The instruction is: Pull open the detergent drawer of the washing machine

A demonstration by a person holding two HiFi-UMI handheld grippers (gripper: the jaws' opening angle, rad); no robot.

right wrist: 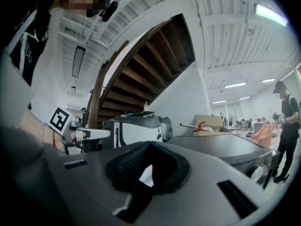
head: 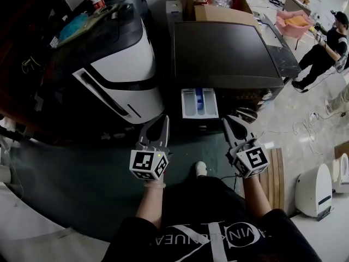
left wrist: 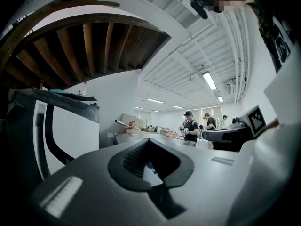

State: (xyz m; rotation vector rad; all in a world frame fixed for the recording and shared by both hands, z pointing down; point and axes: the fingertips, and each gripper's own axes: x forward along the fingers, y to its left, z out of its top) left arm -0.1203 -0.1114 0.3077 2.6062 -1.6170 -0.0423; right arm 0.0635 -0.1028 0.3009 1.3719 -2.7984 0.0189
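Drawer [head: 199, 102] stands out from the washer [head: 226, 56], just beyond your grippers.
Left gripper [head: 162, 121] and right gripper [head: 229, 122] hover near it, jaws pressed together, empty; the pull looks done, so just back away.

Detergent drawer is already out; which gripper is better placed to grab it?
Right, slightly: both are shut, but the right gripper ends just beside the front corner of the detergent drawer; the left gripper sits further off.
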